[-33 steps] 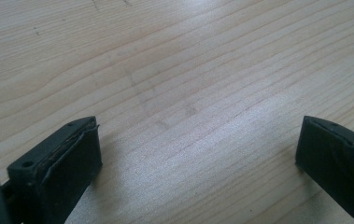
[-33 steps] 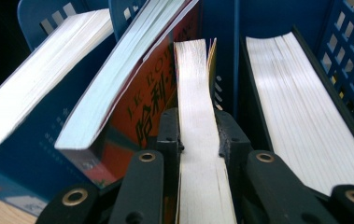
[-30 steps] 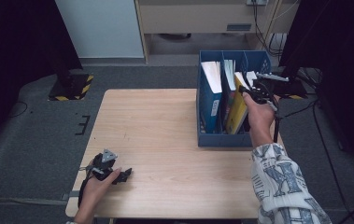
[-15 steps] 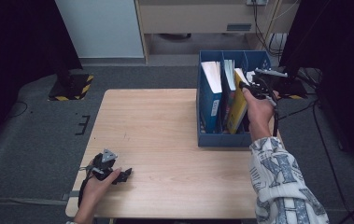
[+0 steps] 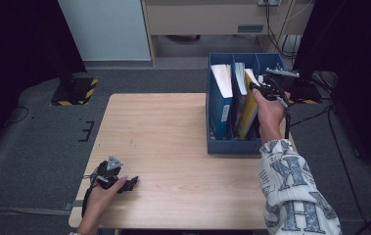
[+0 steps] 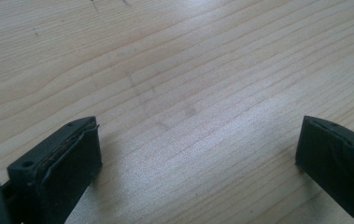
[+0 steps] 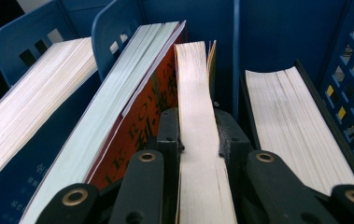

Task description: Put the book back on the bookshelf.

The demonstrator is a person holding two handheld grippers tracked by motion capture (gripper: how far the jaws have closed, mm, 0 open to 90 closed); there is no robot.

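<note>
Clamping a yellow book [image 7: 198, 140] in the blue rack [image 5: 222, 145], the right gripper [image 7: 198, 135] grips; the left gripper [image 6: 198, 154] rests, jaws released, on the counter [image 5: 173, 127].

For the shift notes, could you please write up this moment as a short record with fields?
Surface: wooden table
Container: blue file rack, at the table's right side, with upright dividers
Contents: several books standing on edge, page edges up
Right gripper: fingers shut on the yellow book, which stands beside an orange-covered book
Left gripper: open, holding nothing, low over bare wood at the table's near left corner
</note>
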